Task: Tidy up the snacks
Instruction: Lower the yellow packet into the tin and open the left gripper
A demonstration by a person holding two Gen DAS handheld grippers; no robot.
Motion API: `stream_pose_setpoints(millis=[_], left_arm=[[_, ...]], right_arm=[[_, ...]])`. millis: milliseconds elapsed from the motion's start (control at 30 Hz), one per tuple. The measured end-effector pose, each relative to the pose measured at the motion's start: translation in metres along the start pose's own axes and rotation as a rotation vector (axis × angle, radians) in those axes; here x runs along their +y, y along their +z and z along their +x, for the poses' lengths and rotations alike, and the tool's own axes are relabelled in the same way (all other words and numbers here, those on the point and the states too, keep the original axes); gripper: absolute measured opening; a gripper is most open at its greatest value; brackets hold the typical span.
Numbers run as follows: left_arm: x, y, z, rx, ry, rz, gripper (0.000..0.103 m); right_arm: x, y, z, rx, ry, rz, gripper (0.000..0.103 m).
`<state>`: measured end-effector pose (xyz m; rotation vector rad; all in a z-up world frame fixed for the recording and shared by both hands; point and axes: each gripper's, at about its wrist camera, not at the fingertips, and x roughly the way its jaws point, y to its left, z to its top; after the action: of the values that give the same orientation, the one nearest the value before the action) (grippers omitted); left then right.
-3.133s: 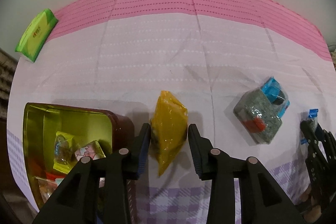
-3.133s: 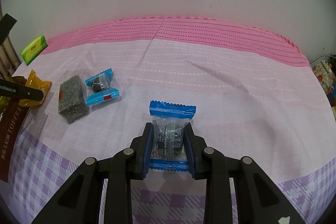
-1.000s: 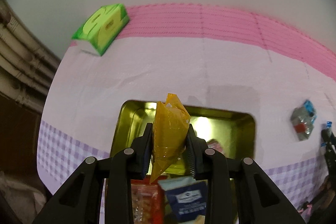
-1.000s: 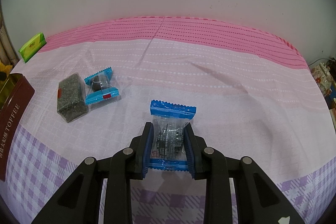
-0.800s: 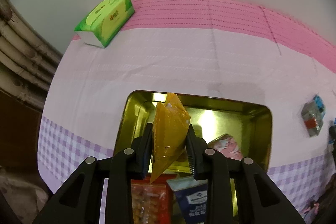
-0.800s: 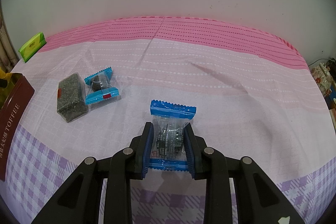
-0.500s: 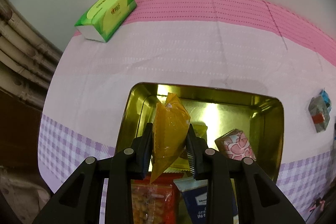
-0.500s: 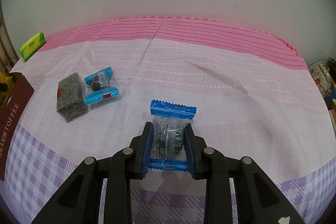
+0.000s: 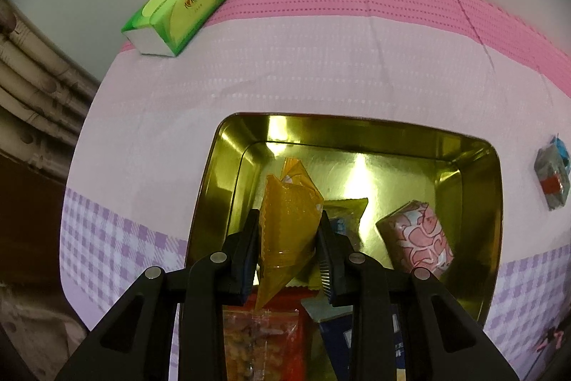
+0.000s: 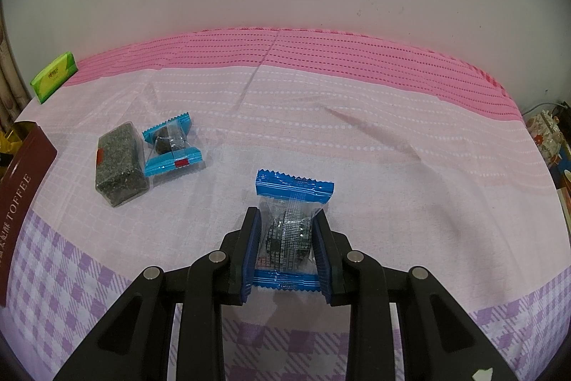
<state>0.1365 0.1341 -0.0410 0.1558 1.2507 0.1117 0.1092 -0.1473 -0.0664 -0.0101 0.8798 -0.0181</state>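
My left gripper (image 9: 285, 238) is shut on an orange snack packet (image 9: 287, 220) and holds it over the open gold tin (image 9: 474, 159), near its left wall. In the tin lie a pink patterned packet (image 9: 415, 241), a yellow packet (image 9: 348, 207), a red packet (image 9: 260, 341) and a blue-white packet (image 9: 335, 327). My right gripper (image 10: 286, 243) is shut on a blue-edged clear packet (image 10: 291, 220) that rests on the tablecloth. A grey seaweed-like block (image 10: 119, 163) and a second blue packet (image 10: 171, 143) lie to the left.
A green tissue pack (image 9: 178, 9) lies at the table's back left by the wall; it also shows in the right wrist view (image 10: 53, 77). The tin's brown side marked TOFFEE (image 10: 21, 202) is at the far left. The grey block (image 9: 551, 179) lies right of the tin.
My left gripper has carried the orange packet further over the tin and lower into it. My right gripper and its blue packet have not moved.
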Motion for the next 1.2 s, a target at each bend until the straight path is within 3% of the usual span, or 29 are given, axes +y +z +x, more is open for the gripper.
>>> stream_pose_setpoints(millis=[400, 733, 1200], left_arm=[[-0.001, -0.008, -0.007, -0.016, 0.003, 0.039, 0.035], [0.004, -0.017, -0.035, -0.089, -0.004, 0.056, 0.039], [0.024, -0.071, -0.083, -0.226, 0.024, 0.010, 0.051]], right_arm=[[0.000, 0.001, 0.000, 0.000, -0.002, 0.002, 0.029], [-0.001, 0.002, 0.001, 0.002, -0.008, 0.004, 0.032], [-0.003, 0.016, 0.006, 0.083, 0.002, 0.000, 0.033]])
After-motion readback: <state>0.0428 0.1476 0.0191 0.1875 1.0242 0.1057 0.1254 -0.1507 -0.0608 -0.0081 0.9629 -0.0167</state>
